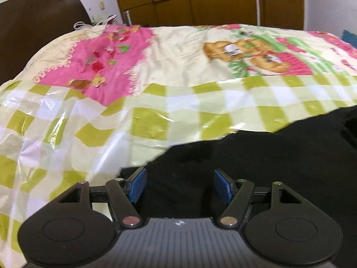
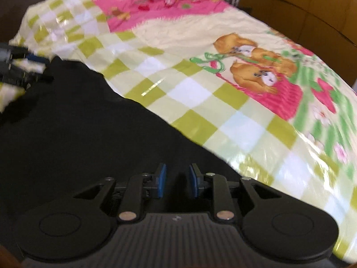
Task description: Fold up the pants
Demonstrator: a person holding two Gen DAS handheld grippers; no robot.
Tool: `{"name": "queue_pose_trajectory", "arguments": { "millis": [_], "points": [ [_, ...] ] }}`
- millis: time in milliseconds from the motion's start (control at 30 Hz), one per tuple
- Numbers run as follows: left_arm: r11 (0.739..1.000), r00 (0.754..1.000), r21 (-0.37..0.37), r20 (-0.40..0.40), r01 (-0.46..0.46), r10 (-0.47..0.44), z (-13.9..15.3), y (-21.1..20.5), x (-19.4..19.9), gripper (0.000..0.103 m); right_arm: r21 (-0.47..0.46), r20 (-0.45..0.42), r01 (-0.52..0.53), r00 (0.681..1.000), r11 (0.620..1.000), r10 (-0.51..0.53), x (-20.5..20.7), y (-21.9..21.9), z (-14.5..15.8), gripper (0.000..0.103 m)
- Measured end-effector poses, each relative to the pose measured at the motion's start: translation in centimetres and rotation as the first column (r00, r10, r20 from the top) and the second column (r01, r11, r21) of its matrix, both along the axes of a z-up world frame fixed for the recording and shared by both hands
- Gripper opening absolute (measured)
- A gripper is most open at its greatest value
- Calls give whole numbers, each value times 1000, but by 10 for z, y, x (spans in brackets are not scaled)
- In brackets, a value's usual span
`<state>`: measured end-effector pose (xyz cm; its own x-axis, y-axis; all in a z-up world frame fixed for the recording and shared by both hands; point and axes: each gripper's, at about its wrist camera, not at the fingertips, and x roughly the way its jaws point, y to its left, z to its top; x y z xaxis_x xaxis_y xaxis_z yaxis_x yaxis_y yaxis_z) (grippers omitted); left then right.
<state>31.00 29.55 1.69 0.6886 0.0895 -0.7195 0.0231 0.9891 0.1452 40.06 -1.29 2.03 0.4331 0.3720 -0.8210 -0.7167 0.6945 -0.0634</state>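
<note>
Pants (image 1: 256, 156): spread flat on the bed cover (image 1: 178, 67), at its near edge.
Left gripper (image 1: 180, 186): above the pants' left end, fingers wide apart, cloth between and below them.
Right gripper (image 2: 177, 181): above the pants' right part, fingers a little apart; left gripper (image 2: 20, 64) far to its left.
Headboard (image 1: 33, 33): behind the bed, at left.
Wardrobe (image 1: 200, 0): behind the bed, beyond its far edge.
</note>
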Motion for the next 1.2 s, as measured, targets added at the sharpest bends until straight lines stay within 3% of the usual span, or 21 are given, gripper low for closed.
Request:
{"name": "queue_pose_trajectory", "arguments": {
  "millis": [167,233,300,400,500,600,667,700,733,833,900,1033,1200],
  "points": [
    [1000,1000,-20,-24,-7,7,-2,15,8,78,-70,-19,-37,999,997,36,20,2,-10,31],
    [1000,998,11,-58,23,-22,-3,11,11,80,-91,-18,-47,999,995,45,28,7,-11,31],
    [997,994,47,-91,57,-53,-7,8,14,81,-102,-38,-92,995,991,88,32,13,-12,40],
    [994,994,90,-99,56,-47,-9,11,20,82,-160,-55,-158,987,974,151,35,24,-22,44],
    [998,996,57,-89,27,-22,-9,19,27,86,-157,-54,-161,987,974,154,43,27,-29,53],
    [995,992,94,-123,26,-14,-17,20,37,88,-147,-102,-138,987,979,124,53,27,-38,56],
    [997,989,72,-147,25,-14,-19,24,36,88,-133,-111,-125,988,983,111,53,25,-36,56],
    [998,987,57,-161,22,-13,-21,26,34,84,-124,-123,-129,986,984,114,51,22,-35,55],
    [999,983,45,-184,24,-15,-25,27,33,72,-117,-133,-133,984,984,118,50,20,-35,53],
    [998,976,58,-215,-3,16,-32,23,37,44,-111,-142,-122,984,986,106,48,19,-38,37],
    [998,979,61,-200,-22,34,-29,17,38,29,-116,-123,-81,990,990,66,47,24,-37,11],
    [997,991,80,-134,-22,32,-11,7,27,25,-118,-83,-57,995,991,47,33,24,-26,6],
    [999,1000,-34,8,-8,8,43,13,-20,25,-6,-15,-25,1000,1000,25,3,2,36,6]
  ]
}}
